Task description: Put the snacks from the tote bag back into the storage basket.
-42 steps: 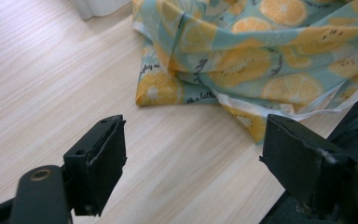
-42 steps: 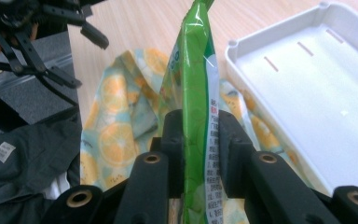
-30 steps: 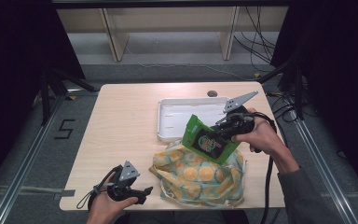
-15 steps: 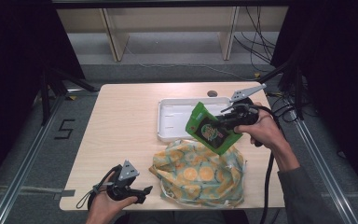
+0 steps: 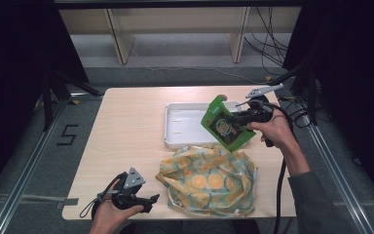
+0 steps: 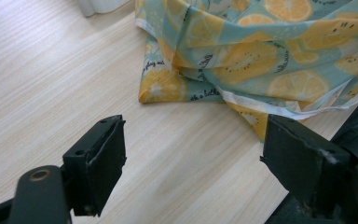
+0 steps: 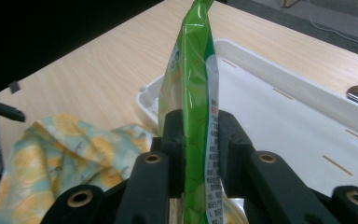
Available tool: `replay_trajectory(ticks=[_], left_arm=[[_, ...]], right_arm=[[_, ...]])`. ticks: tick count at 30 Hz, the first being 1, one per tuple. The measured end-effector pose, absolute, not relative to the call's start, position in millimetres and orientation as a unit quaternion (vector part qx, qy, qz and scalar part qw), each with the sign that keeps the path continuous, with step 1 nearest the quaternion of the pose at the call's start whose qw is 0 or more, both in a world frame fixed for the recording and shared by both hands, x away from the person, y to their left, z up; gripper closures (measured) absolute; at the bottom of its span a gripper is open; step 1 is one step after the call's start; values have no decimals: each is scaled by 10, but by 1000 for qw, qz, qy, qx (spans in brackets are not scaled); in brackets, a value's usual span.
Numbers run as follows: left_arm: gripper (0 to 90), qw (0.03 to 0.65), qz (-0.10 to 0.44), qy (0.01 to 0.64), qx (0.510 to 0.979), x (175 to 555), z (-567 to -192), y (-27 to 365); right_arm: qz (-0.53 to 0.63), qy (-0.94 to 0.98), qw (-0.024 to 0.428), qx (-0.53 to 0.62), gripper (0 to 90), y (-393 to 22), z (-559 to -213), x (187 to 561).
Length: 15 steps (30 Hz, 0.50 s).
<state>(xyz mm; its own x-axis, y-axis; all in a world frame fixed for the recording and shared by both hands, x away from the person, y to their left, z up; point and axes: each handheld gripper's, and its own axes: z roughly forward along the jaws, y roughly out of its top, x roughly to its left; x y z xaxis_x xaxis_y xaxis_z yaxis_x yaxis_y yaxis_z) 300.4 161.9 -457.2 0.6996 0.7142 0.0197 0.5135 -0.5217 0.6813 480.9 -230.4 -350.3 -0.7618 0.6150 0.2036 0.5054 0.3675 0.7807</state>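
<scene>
The green snack packet [image 5: 226, 127] is up in the air over the near right corner of the white tray [image 5: 185, 124], pinched between the jaws of the right gripper [image 5: 243, 118]. In the right gripper view the jaws press flat on both faces of the packet [image 7: 193, 116], which stands edge-on, so its front print is hidden there; its lower end runs off the bottom of that picture. From above the print is too small to read, and the packet covers part of the tray's right side.

Just below it on the worktop [image 5: 126, 131] lies a crumpled cloth bag [image 5: 209, 180] with an orange-slice pattern; whatever is inside it cannot be made out. In the left gripper view a corner of the bag [image 6: 242, 51] lies just ahead of the jaws, and its right part is cut off by the frame.

The left gripper [image 5: 148, 201] rests low at the near left edge of the worktop, jaws spread wide with nothing but bare wood between them.

By count: one packet, one tray, one bag, two grippers. The person's right forearm and left hand come in from the bottom edge, cropped there.
</scene>
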Motion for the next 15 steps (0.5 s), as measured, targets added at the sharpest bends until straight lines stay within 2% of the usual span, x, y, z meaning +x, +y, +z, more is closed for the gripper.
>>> replay_trajectory(ticks=[5, 6, 8, 15], left_arm=[[206, 334, 150, 357, 859, 3003, -4567, 1625], [206, 337, 145, 364, 856, 2998, -4577, 1622], [203, 339, 146, 368, 853, 2992, -4579, 1626], [202, 334, 151, 360, 858, 3003, -4574, 1646]], right_arm=[[442, 821, 69, 355, 763, -2335, -3555, 4951], [450, 816, 87, 353, 763, -2331, -3583, 4992], [438, 817, 72, 367, 763, -2335, -3584, 5015], [441, 806, 88, 384, 763, -2317, -3652, 5173]])
